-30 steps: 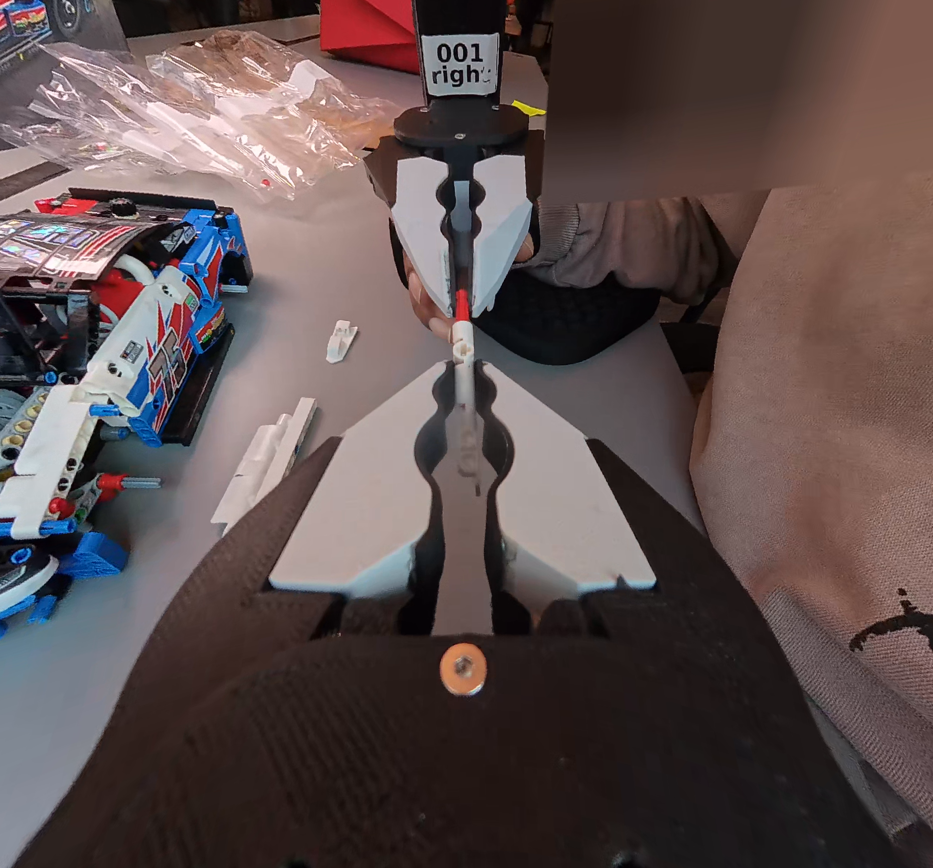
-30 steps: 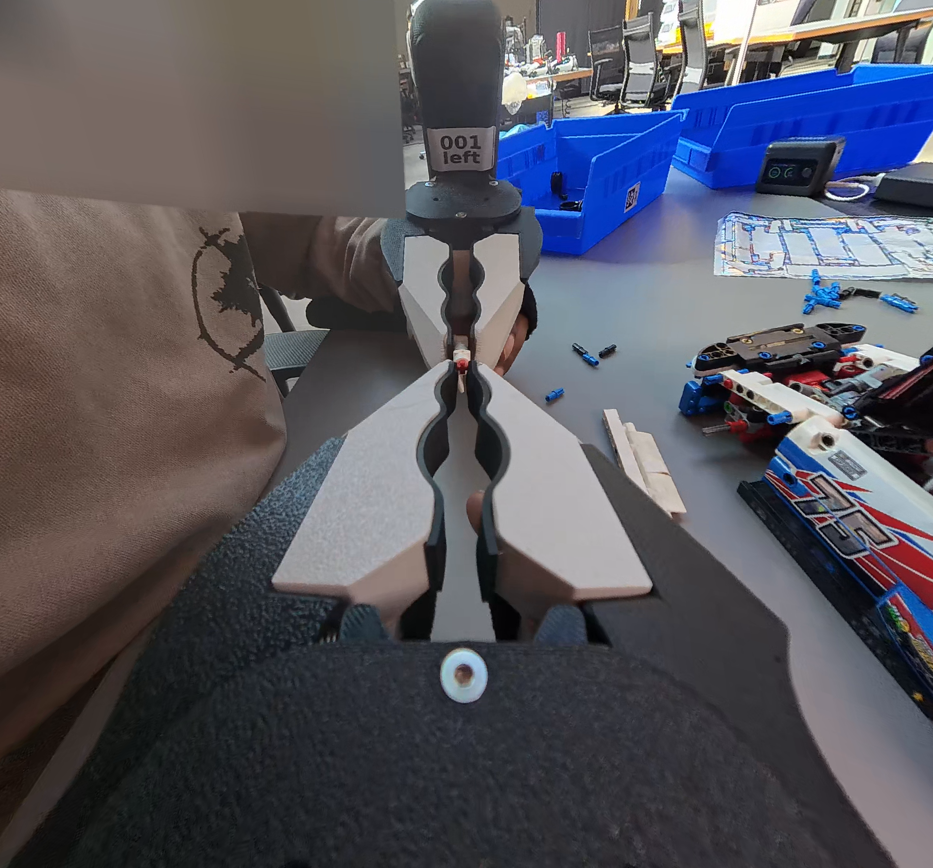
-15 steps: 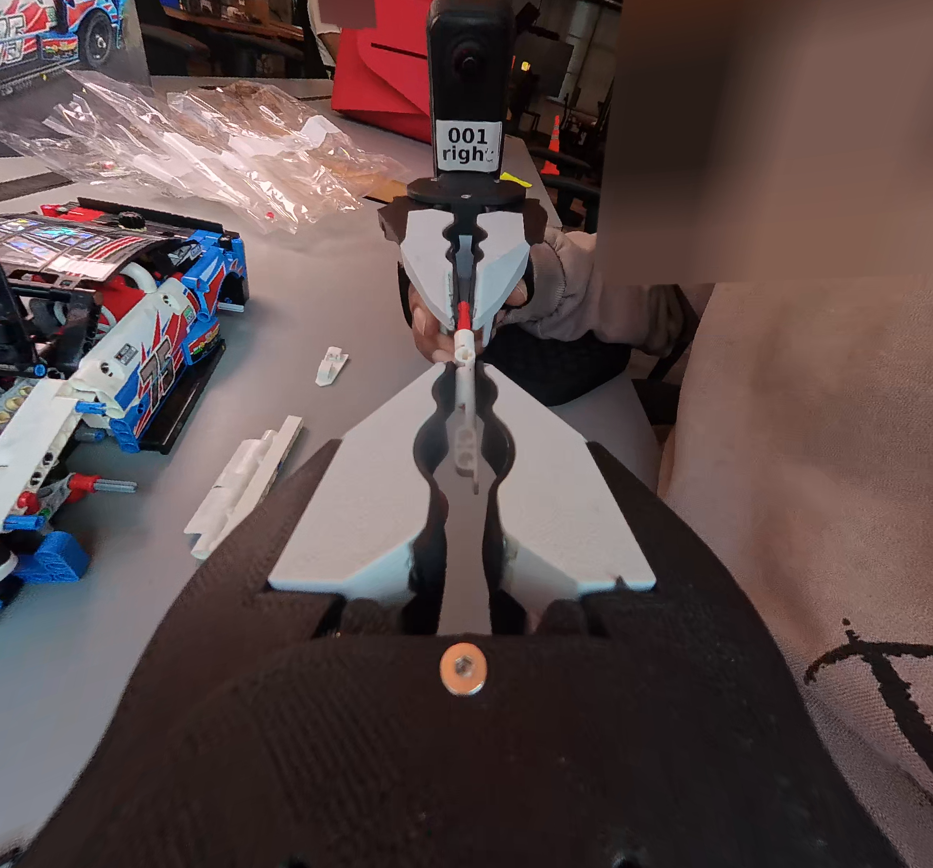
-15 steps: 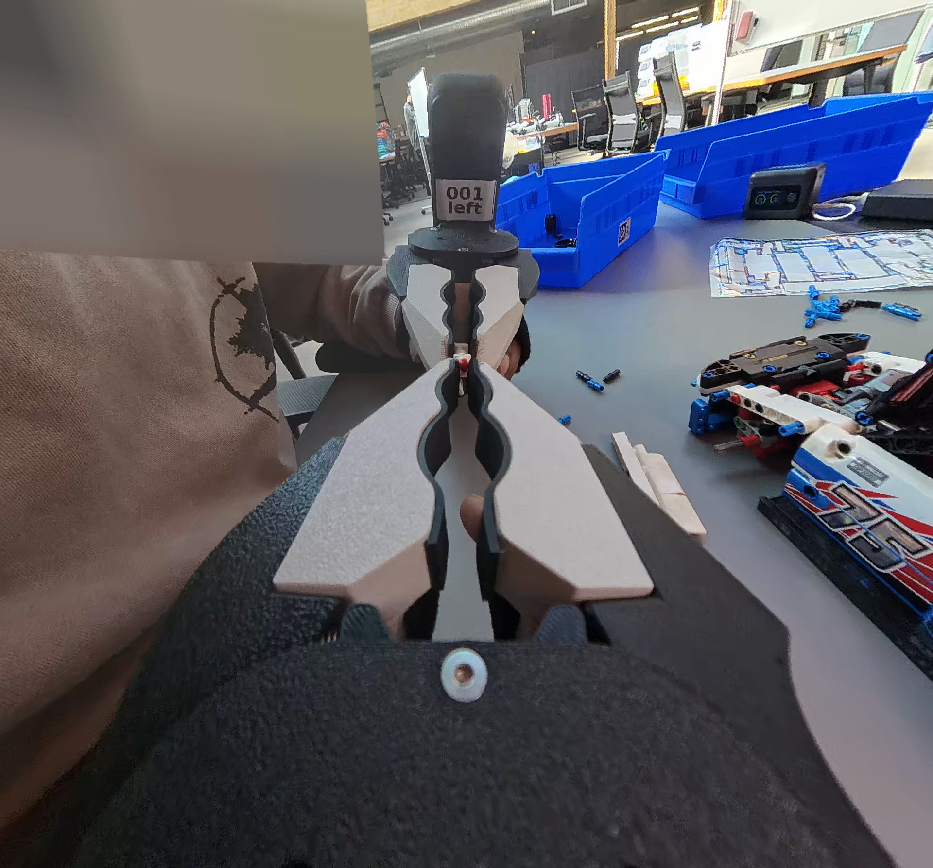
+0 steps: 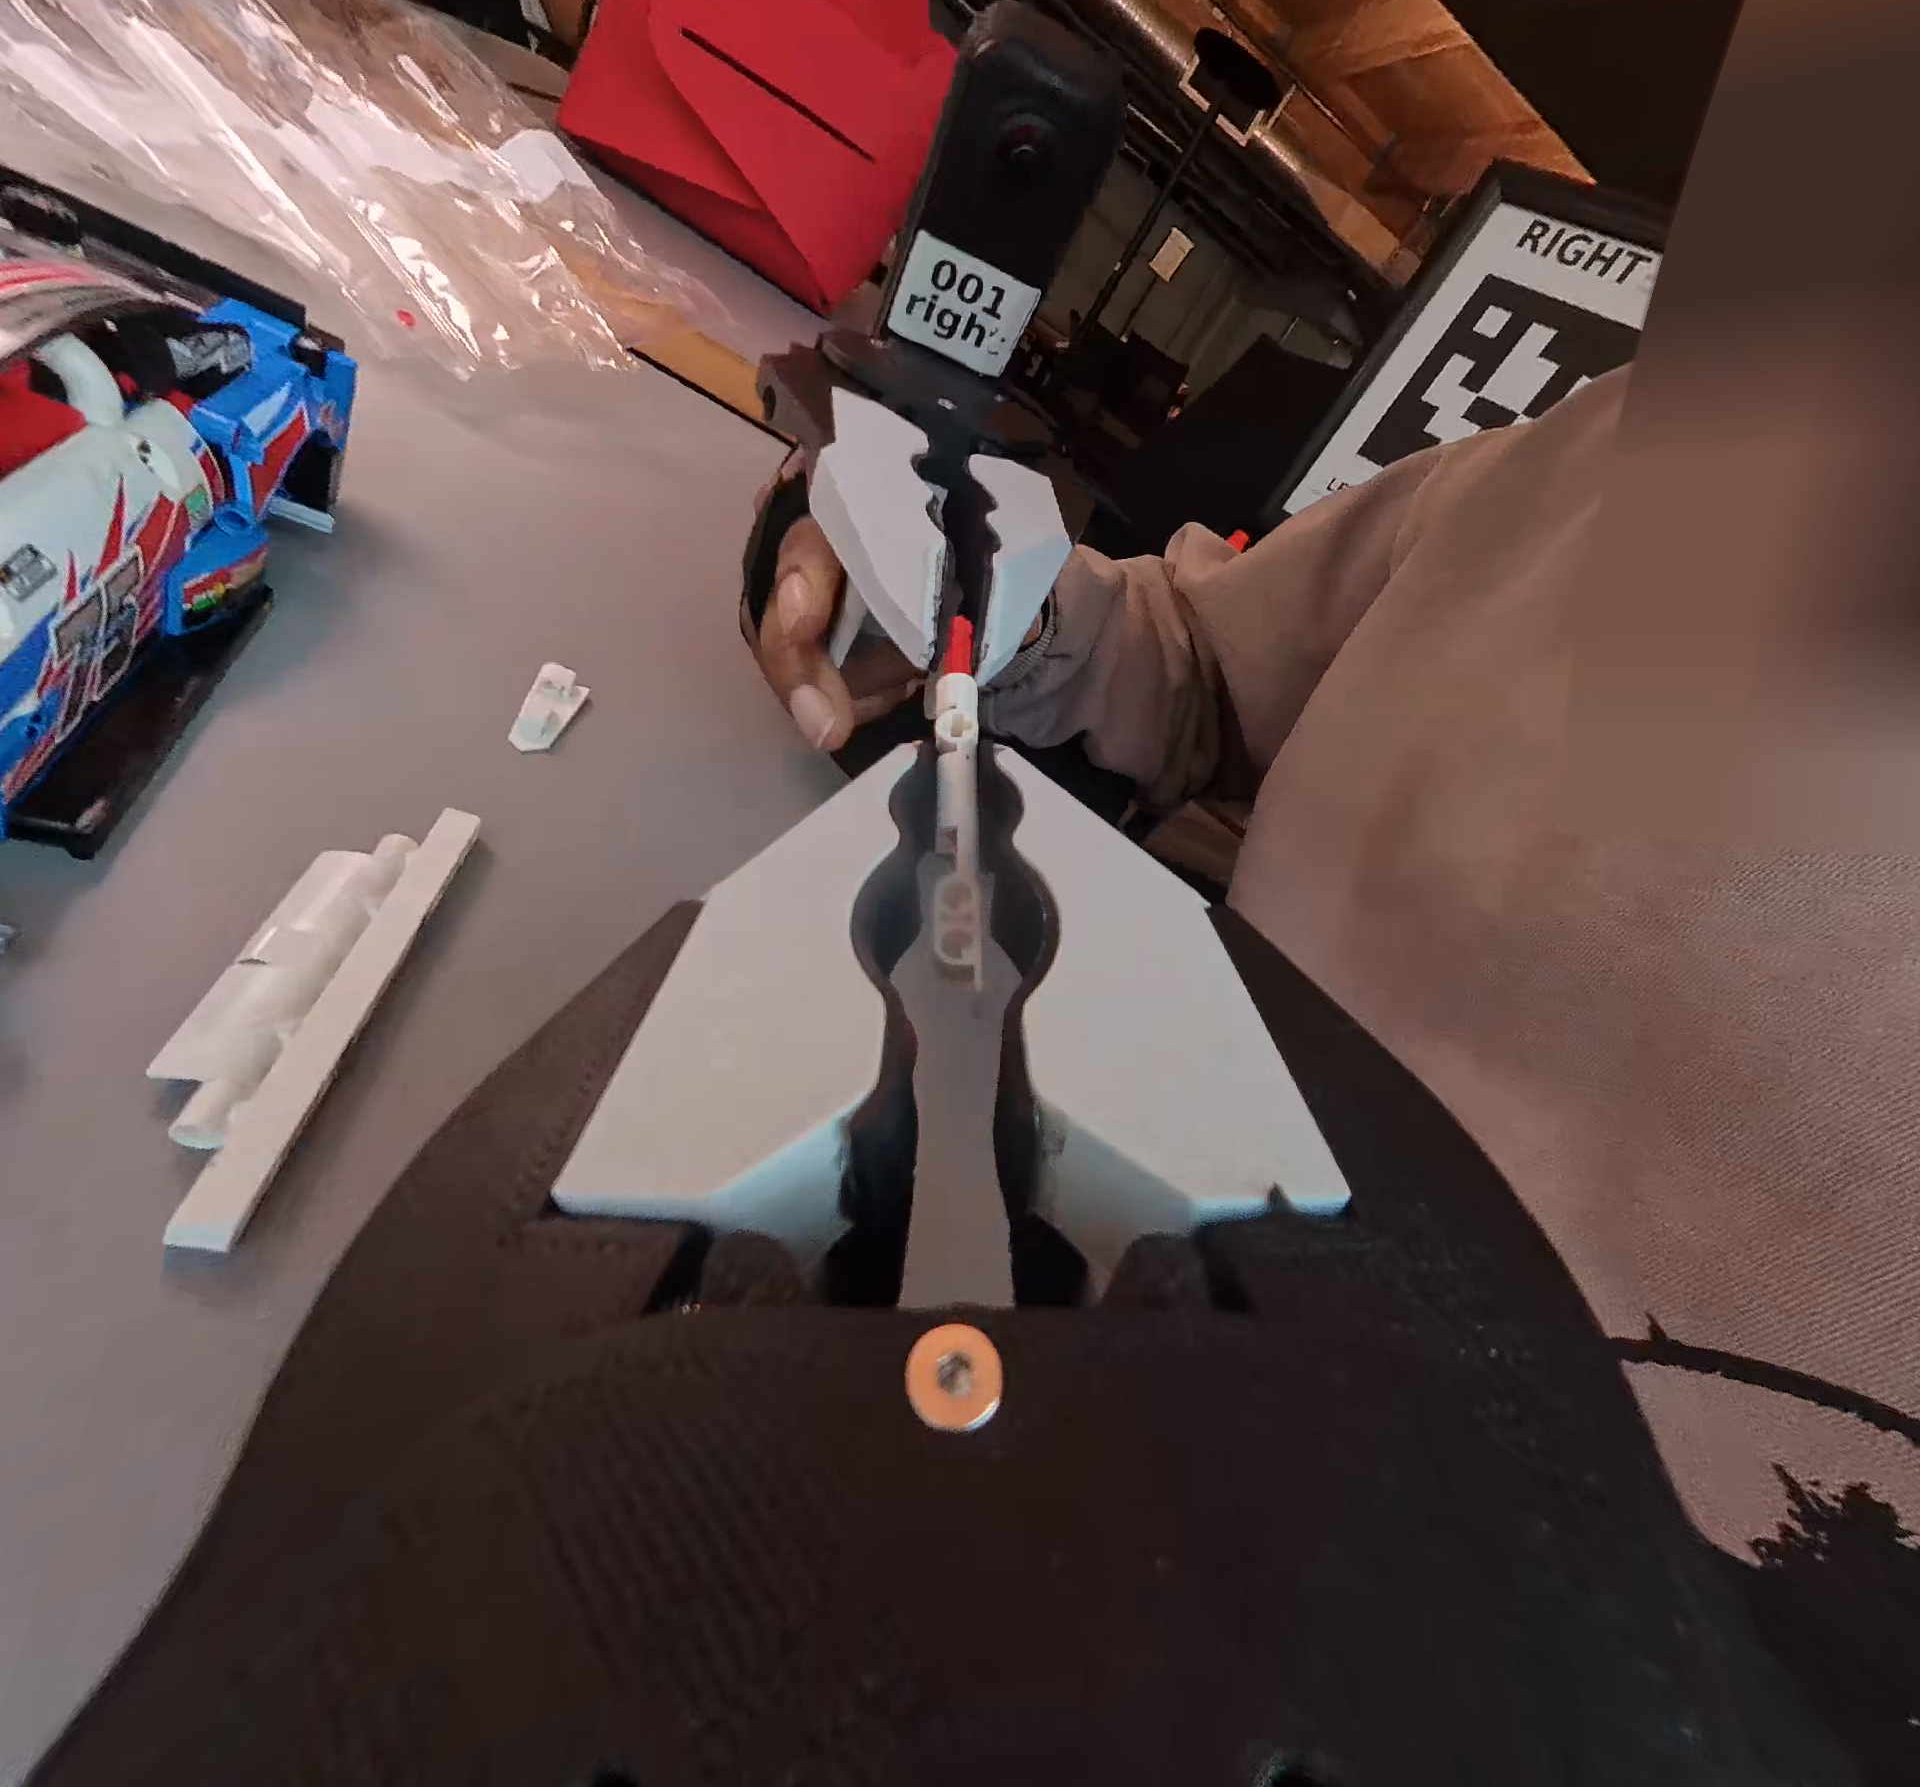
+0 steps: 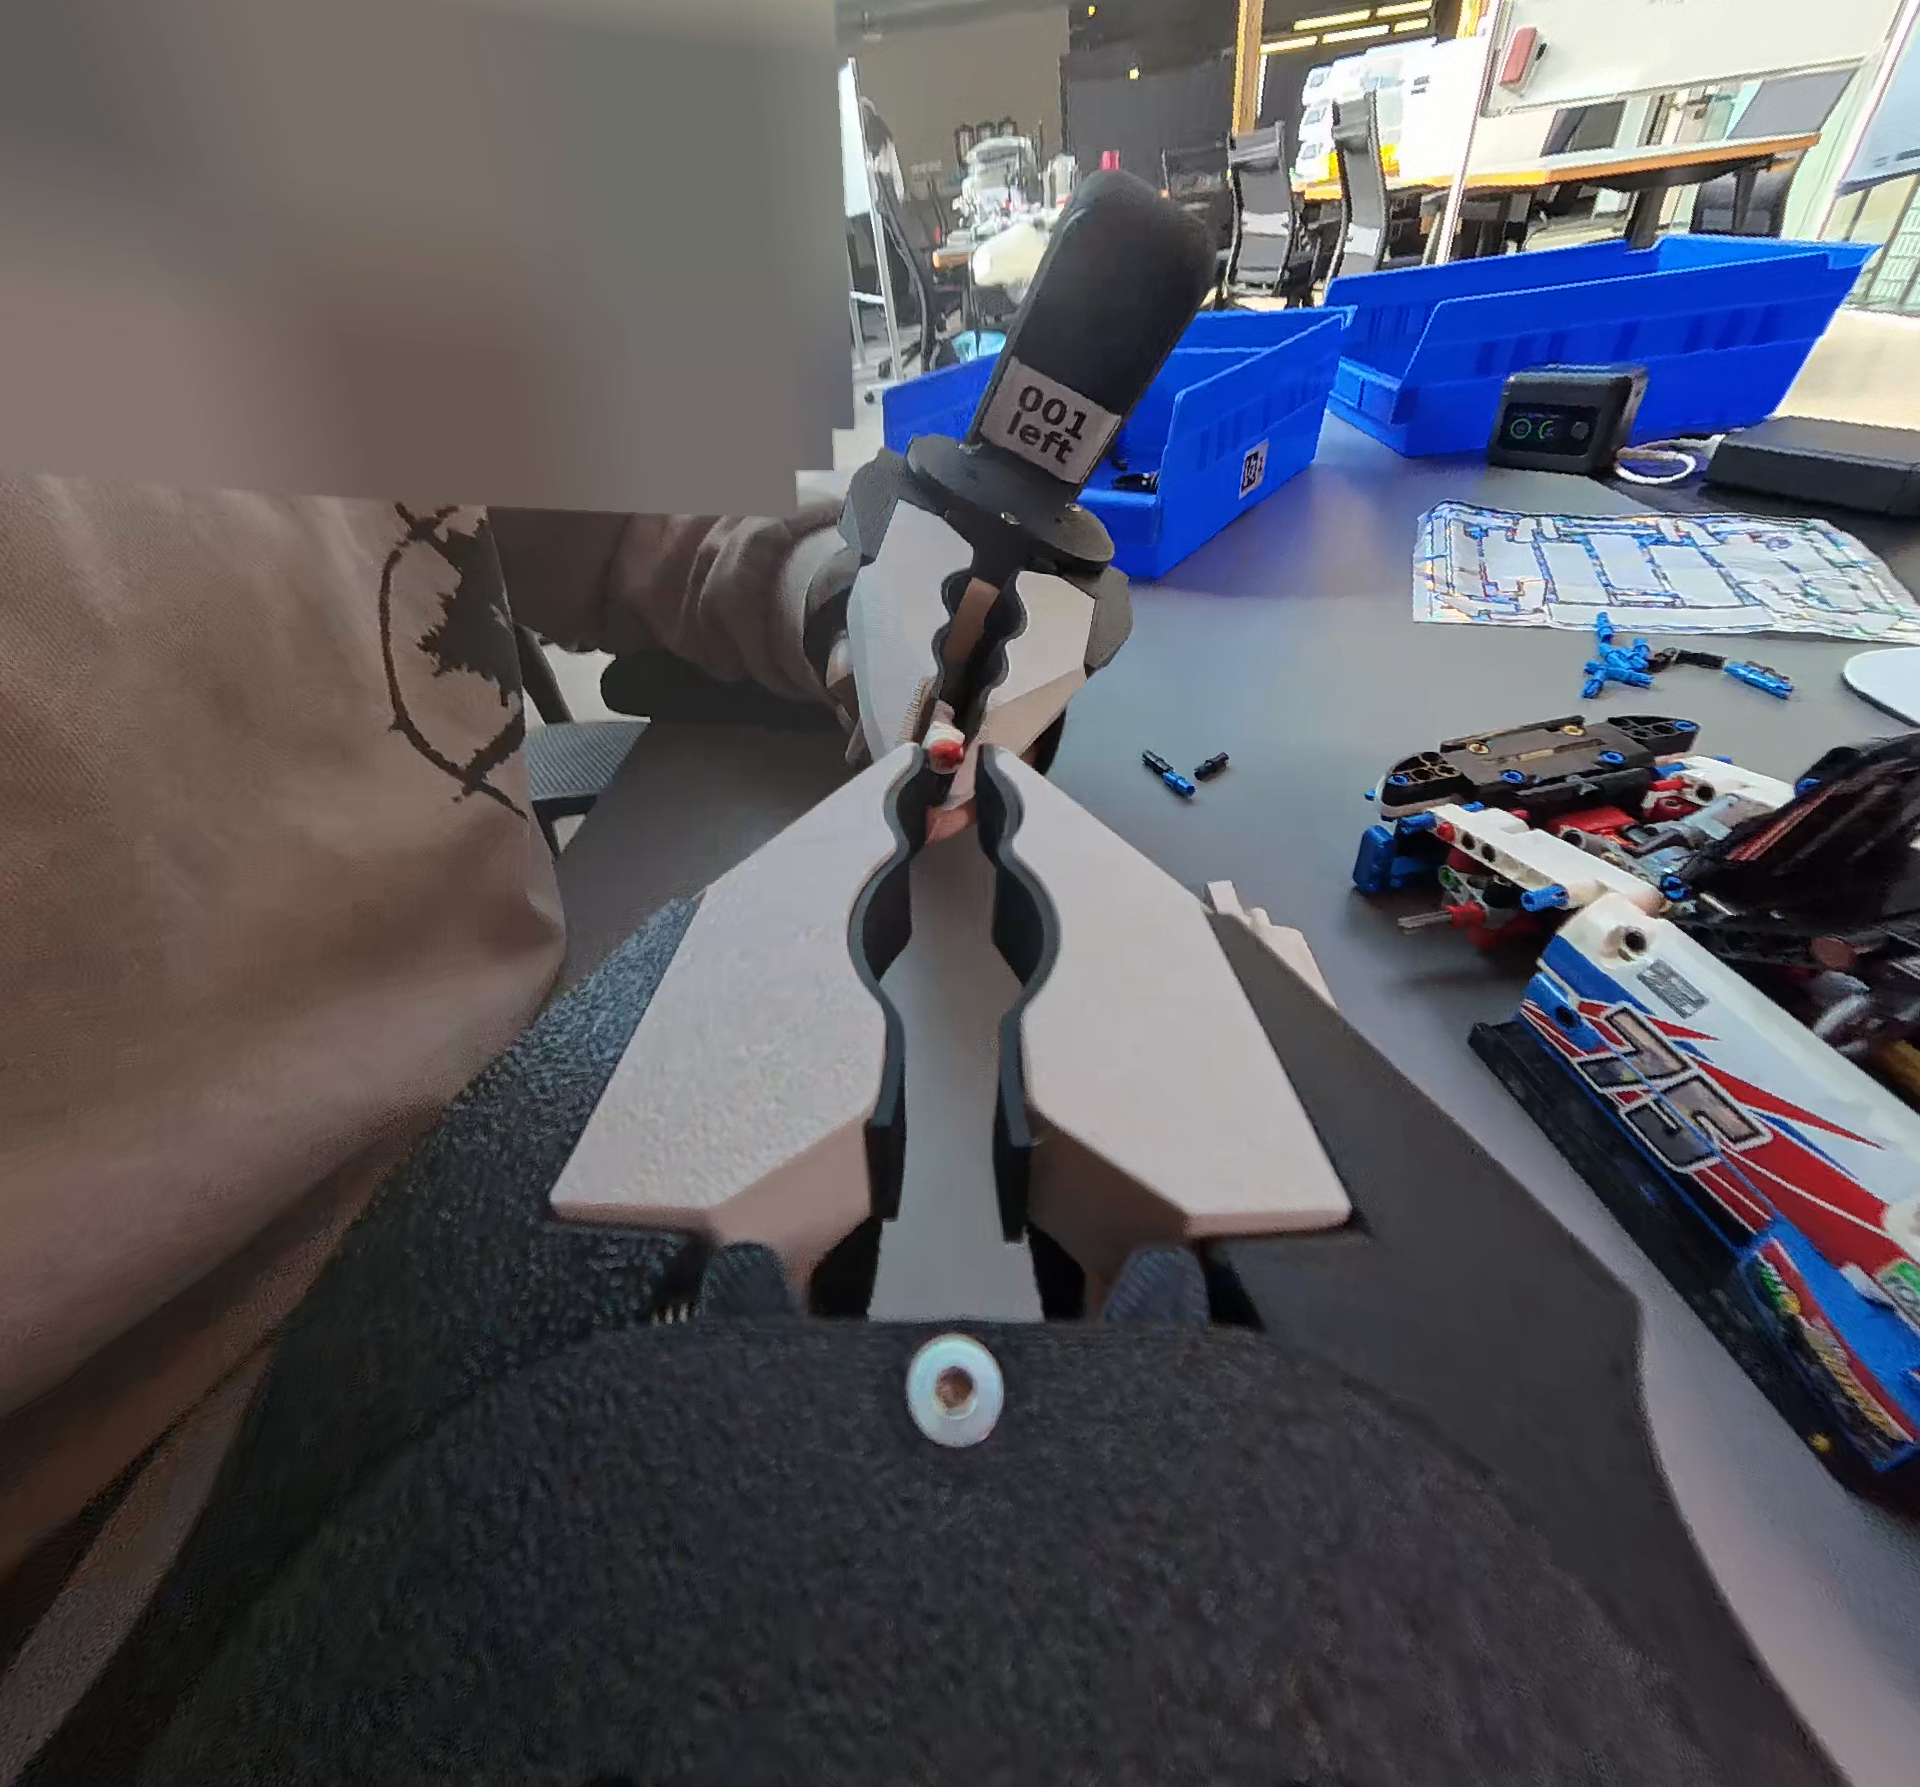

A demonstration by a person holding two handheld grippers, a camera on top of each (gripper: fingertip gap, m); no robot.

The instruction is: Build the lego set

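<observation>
My left gripper (image 5: 958,750) is shut on a thin white Lego beam (image 5: 954,807), held in the air above the table edge. A red pin (image 5: 958,641) sticks out of the beam's far end. My right gripper (image 6: 951,763) faces the left one tip to tip. Its jaws stand a little apart, and the pin's red end (image 6: 943,750) lies at its tips with a gap beside it. The right gripper also shows in the left wrist view (image 5: 961,646). The part-built racing car (image 6: 1714,1114) sits on the grey table (image 5: 540,511).
A white panel assembly (image 5: 312,1010) and a small white piece (image 5: 545,703) lie near the car (image 5: 114,532). Clear bags (image 5: 312,127) and a red box (image 5: 769,106) stand behind them. Loose blue pins (image 6: 1621,667), a printed sheet (image 6: 1642,574) and blue bins (image 6: 1558,335) are farther off. The person's torso (image 5: 1558,906) is close. Left and right tips are no more than a few centimetres apart. Both grippers' tips are roughly 15 cm from the small white piece (image 5: 545,703).
Both grippers have tilted upward and rolled against each other. The right gripper's jaws have parted slightly from the red pin. The left gripper still holds the white beam.
</observation>
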